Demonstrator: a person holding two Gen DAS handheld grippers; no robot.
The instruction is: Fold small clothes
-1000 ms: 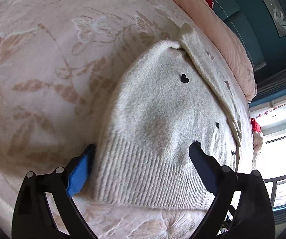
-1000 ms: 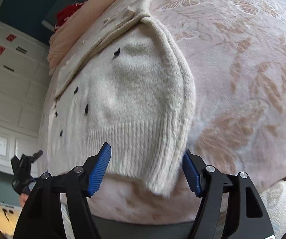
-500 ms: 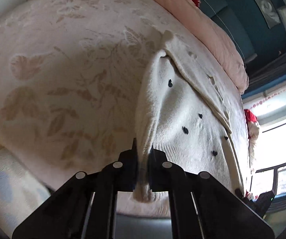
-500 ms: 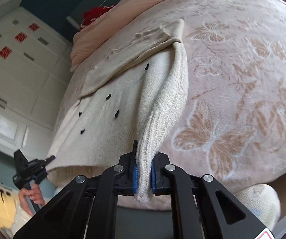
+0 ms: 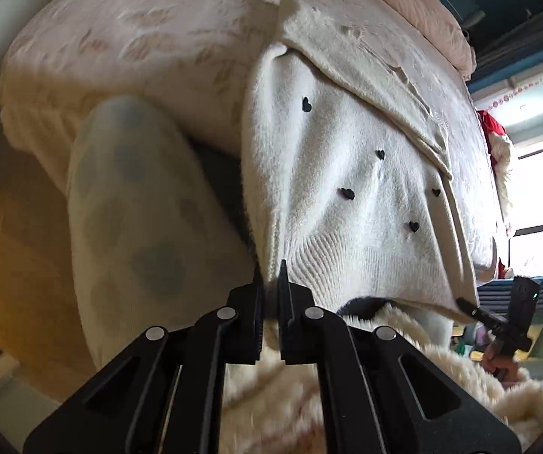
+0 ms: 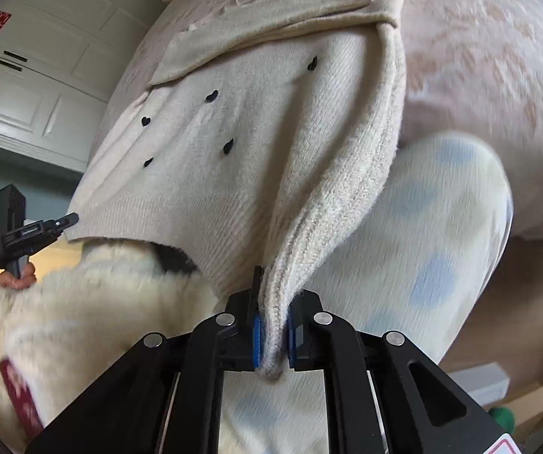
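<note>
A cream knit sweater point(image 5: 347, 174) with small black hearts lies on the bed and hangs over its near edge; it also shows in the right wrist view point(image 6: 241, 143). My left gripper point(image 5: 269, 295) is shut on the ribbed hem at the sweater's left corner. My right gripper point(image 6: 273, 325) is shut on the ribbed hem at the right corner, the fabric bunched between the blue pads. The right gripper also shows in the left wrist view point(image 5: 472, 308), and the left gripper shows in the right wrist view point(image 6: 69, 221).
The bed has a pink floral blanket point(image 5: 150, 30) and a peach duvet point(image 5: 430, 7) at the back. The person's legs in pale spotted trousers point(image 5: 131, 227) and a fluffy cream coat point(image 6: 63, 302) are close below. White cupboards point(image 6: 44, 56) stand at the left.
Both grippers closed on the sweater's hem corners, then pulled the hem back towards the person and over the bed's near edge, stretching the sweater.
</note>
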